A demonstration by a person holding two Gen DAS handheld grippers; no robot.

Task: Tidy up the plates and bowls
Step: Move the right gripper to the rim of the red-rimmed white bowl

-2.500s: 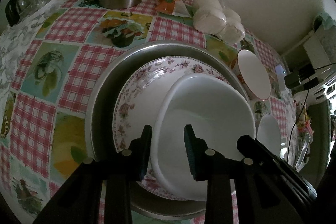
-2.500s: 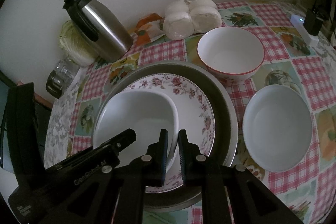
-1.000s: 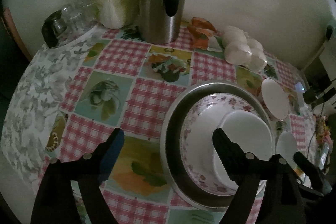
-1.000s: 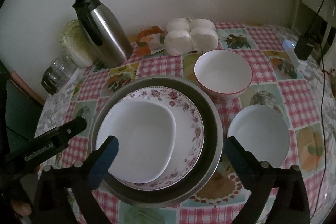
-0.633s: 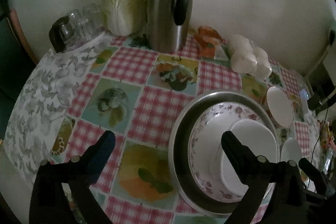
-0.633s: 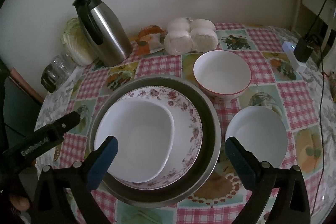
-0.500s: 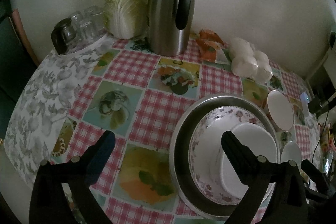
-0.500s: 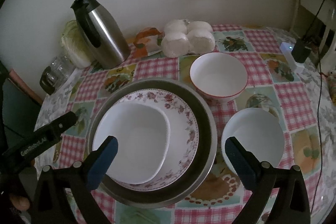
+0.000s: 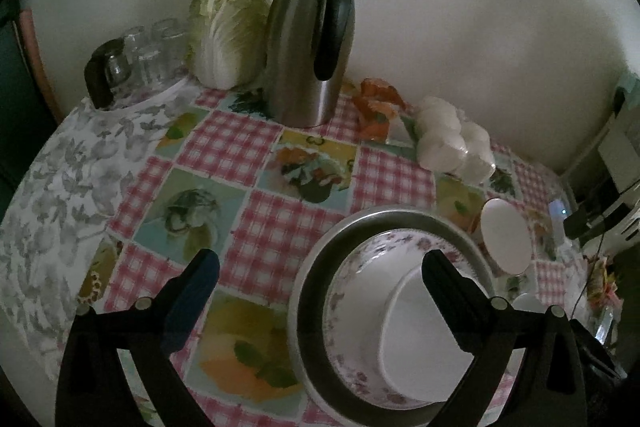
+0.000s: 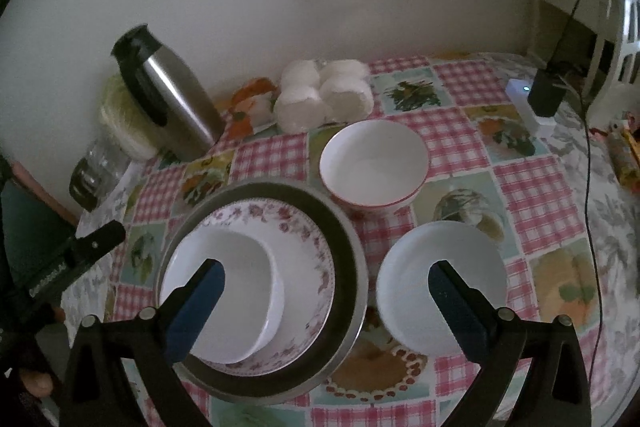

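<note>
On the checked table [image 10: 528,183]: both grippers are hanging wide-spread and empty above a half-built stack.
Left gripper [image 9: 320,279] is hovering over the stack's left edge; right gripper [image 10: 326,283] is framing the gap between the metal tray [image 10: 352,247] and the white bowl [image 10: 442,281]. Floral plate [image 10: 308,247] and squarish dish [image 10: 228,279] are lying nested in the tray; the red-rimmed bowl [image 10: 374,163] is standing just behind. For the next pick, approaching one loose bowl at its near rim, one finger inside and one outside, is advisable.
</note>
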